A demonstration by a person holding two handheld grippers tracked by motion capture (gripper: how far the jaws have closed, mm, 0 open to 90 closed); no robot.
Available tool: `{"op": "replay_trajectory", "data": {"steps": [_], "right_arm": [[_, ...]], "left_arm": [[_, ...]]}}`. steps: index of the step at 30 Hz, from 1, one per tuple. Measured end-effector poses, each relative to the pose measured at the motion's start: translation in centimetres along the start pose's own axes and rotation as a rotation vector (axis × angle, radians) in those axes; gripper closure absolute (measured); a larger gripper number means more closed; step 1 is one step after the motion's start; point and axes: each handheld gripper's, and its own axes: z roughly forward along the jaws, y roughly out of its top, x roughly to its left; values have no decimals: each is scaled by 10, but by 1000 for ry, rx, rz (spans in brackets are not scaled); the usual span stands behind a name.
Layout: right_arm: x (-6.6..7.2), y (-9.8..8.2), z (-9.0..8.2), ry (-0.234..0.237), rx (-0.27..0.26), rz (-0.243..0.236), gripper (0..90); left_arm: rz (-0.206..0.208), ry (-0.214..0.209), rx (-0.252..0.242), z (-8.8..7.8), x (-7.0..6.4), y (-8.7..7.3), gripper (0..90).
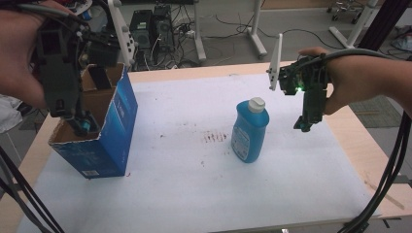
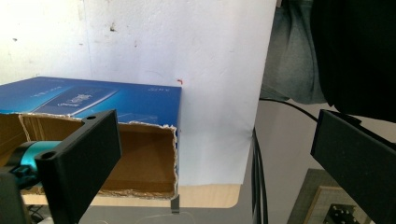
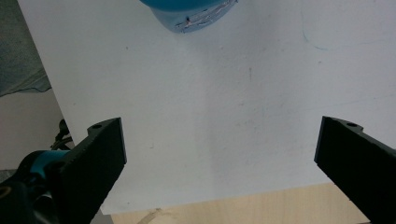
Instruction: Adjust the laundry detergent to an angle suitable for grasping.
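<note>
The left gripper (image 1: 80, 121) hangs with jaws wide apart and empty, one over the open blue carton (image 1: 99, 141), likely to steady it. Beyond, the right gripper (image 1: 305, 124) hovers over the white sheet (image 1: 194, 194), jaws spread and empty. The upright blue bottle (image 1: 249, 130) stands just beside them, probably next to be grasped.

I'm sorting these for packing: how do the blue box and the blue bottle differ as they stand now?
The box is cardboard, square-sided and open at the top with a torn rim; the bottle is rounded, see-through and closed with a white cap. The box is the larger one and stands at the left of the white mat; the bottle stands near the middle. Both are blue and upright.
</note>
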Motion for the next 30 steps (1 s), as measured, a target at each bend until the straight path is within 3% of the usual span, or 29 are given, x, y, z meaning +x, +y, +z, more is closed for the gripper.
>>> {"op": "replay_trajectory", "data": {"steps": [15,21,30], "right_arm": [[3,-3,-3,-12,-9,-11,12],[4,-4,-4,-16,-9,-8,11],[0,-4,-2,-12,-6,1,11]], "left_arm": [[-17,14,8,0,-4,5,17],[-4,10,5,0,-8,7,17],[2,15,4,3,0,5,17]]}}
